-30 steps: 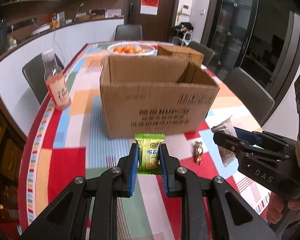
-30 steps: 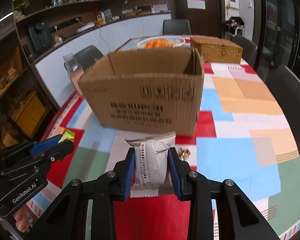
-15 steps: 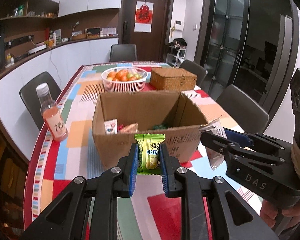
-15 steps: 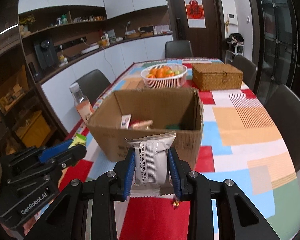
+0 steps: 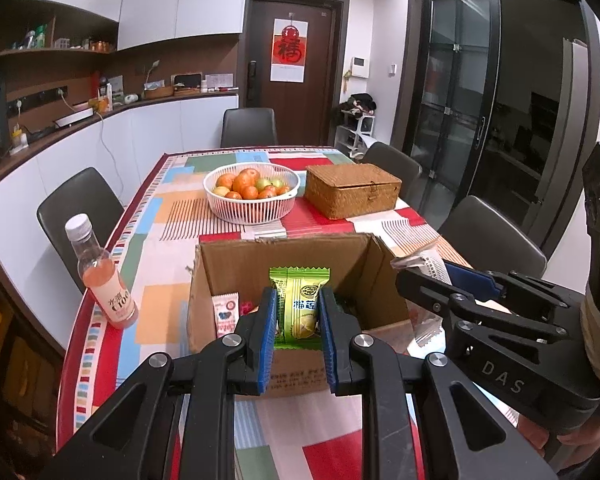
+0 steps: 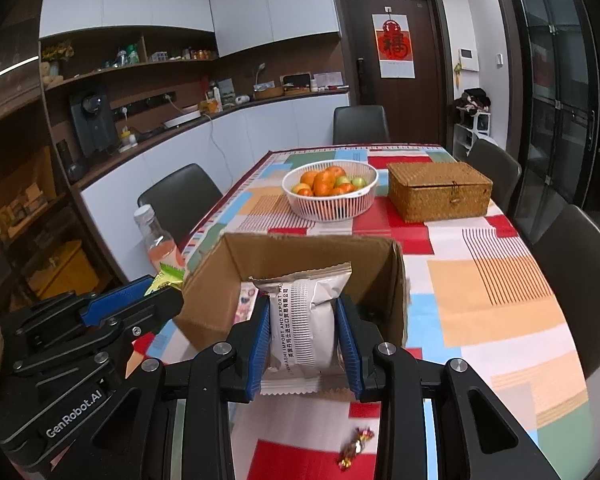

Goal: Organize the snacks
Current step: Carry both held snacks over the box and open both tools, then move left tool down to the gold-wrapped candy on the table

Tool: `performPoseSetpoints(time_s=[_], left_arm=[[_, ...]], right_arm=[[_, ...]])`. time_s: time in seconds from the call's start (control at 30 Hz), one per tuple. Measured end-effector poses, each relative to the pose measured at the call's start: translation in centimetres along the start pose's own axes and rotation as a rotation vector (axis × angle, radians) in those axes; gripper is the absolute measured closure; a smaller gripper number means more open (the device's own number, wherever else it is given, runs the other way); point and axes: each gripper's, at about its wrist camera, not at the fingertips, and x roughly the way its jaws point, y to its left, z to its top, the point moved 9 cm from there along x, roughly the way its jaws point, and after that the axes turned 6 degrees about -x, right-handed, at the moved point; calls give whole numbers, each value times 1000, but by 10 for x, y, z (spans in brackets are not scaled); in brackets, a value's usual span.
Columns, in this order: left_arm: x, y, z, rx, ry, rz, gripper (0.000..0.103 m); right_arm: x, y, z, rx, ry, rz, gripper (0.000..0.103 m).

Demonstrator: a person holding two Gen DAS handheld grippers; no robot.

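A long table under a patchwork tablecloth of red, blue, orange and green blocks fills the middle of both views, with dark chairs around it. At lower centre of each frame stands an open cardboard box, flaps up, with a few small packets lying inside; one pink-and-white sachet leans against its left inner wall. Behind the box, toward the upper centre, sit a white slatted basket of oranges and green fruit and, just right of it, a closed woven wicker box. At the left edge of the table a clear bottle of pink drink with a white cap stands upright.

The left gripper, bottom centre of its own view, has its blue pads clamped narrowly on a green wrapped snack, held upright in front of the box opening. The right gripper grips a silver-white snack pack printed with black text, likewise upright before the box. Each gripper shows at the side of the other's view.

On the cloth at the bottom right of the right wrist view lies a small gold-and-red wrapped candy.
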Motion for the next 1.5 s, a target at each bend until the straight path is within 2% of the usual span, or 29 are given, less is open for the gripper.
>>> performPoseSetpoints(time_s=[0.27,0.7,0.8,0.9,0.97,1.13,1.5], left_arm=[[25,11,16,-11,9,28,82],[77,24,21,-21,85,62,81],[83,24,21,-1,80,79,74],[83,23,21,1,78,93,73],[81,24,19,-15,83,79,72],[68,18,15,-9,67,73,72],[26,-26,-2,51,36,1,69]], right_arm=[[20,-8,21,-11,-9,-11,69],[68,-20,23,-18,61,-33,69],[74,-24,22,-7,71,-36,69],[78,-28,20,4,84,-34,63],[77,-28,19,3,82,-38,58],[64,-28,14,-8,67,-46,58],[7,-41,-1,5,13,-67,58]])
